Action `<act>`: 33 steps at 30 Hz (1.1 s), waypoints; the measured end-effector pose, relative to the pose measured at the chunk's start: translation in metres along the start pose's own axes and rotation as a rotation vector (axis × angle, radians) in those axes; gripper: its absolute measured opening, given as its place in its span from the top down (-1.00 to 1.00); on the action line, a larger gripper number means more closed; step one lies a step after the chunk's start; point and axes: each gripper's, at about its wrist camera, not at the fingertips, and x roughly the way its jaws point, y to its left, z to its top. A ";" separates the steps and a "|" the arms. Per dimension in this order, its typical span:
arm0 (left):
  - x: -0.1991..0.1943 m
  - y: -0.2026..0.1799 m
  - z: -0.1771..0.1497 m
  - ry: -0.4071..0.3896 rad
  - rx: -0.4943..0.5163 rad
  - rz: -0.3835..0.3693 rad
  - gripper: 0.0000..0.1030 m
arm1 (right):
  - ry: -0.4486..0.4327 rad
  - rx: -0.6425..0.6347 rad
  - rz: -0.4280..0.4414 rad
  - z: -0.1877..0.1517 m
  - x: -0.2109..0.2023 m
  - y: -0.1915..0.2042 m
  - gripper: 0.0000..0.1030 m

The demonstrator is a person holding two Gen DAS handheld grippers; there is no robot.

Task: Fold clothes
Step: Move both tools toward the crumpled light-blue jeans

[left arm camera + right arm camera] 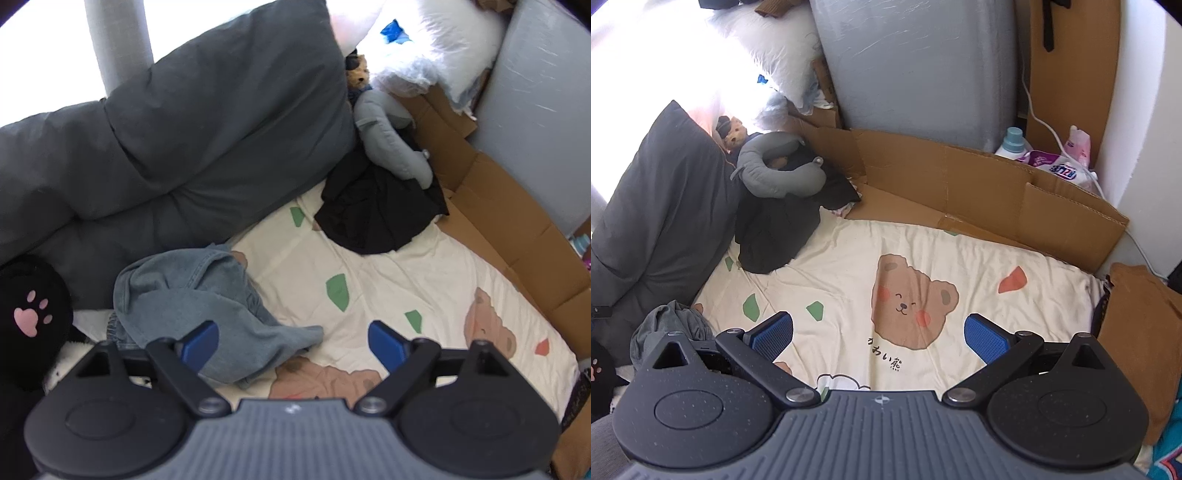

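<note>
Loosely crumpled, the blue denim garment (207, 314) lies on the bear-print sheet (406, 280), beside the grey duvet (184, 147). Over the sheet, left tongs (293, 341) and right tongs (879, 332) gape wide, gripping nothing.

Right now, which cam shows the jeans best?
Left wrist view: the jeans lie crumpled in plain sight on the sheet, just ahead of the open left gripper. The right wrist view catches only a grey bunched edge at its lower left, behind the gripper body.
</note>
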 end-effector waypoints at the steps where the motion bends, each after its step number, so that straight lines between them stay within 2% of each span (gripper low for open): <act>1: 0.004 0.002 0.001 0.003 -0.006 0.003 -0.70 | 0.001 -0.005 0.002 0.001 0.004 0.000 -0.97; 9: 0.029 0.022 0.001 0.002 -0.047 0.054 -0.55 | 0.025 -0.082 0.030 0.011 0.041 0.012 -0.96; 15: 0.039 0.052 0.000 0.003 -0.139 0.091 -0.45 | 0.063 -0.134 0.112 0.016 0.077 0.026 -0.95; 21: 0.055 0.079 -0.004 -0.002 -0.189 0.144 -0.45 | 0.100 -0.240 0.172 0.016 0.119 0.046 -0.95; 23: 0.064 0.089 -0.008 0.010 -0.214 0.160 -0.45 | 0.104 -0.280 0.185 0.015 0.130 0.054 -0.89; 33: 0.100 0.134 -0.032 0.022 -0.316 0.220 -0.50 | 0.115 -0.385 0.292 -0.006 0.183 0.081 -0.84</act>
